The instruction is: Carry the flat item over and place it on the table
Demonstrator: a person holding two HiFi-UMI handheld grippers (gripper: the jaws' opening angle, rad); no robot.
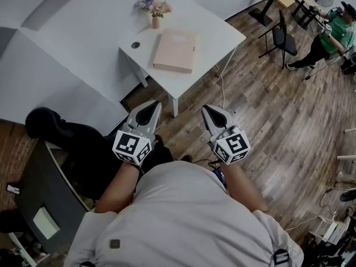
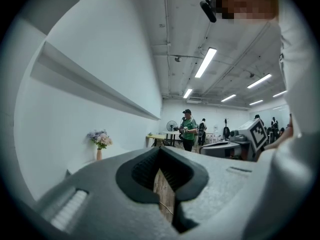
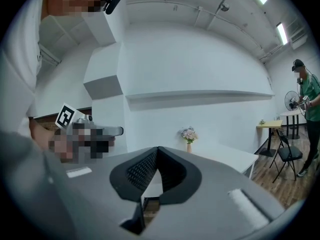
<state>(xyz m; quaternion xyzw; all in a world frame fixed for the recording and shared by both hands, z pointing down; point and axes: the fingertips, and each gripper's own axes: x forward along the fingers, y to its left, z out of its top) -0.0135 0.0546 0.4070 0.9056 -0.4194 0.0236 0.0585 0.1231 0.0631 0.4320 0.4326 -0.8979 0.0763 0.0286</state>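
Head view: flowers [image 1: 153,4] in vase [image 1: 156,22]

Pink flat item [image 1: 176,50] on white table [image 1: 222,35], flower vase [image 1: 156,21] beside it

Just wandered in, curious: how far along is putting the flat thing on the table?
Looks done: the pink flat item lies on the white table beside the flower vase. Nothing in hand: the left gripper and right gripper are away from it, jaws shut, empty. Nothing seems left.
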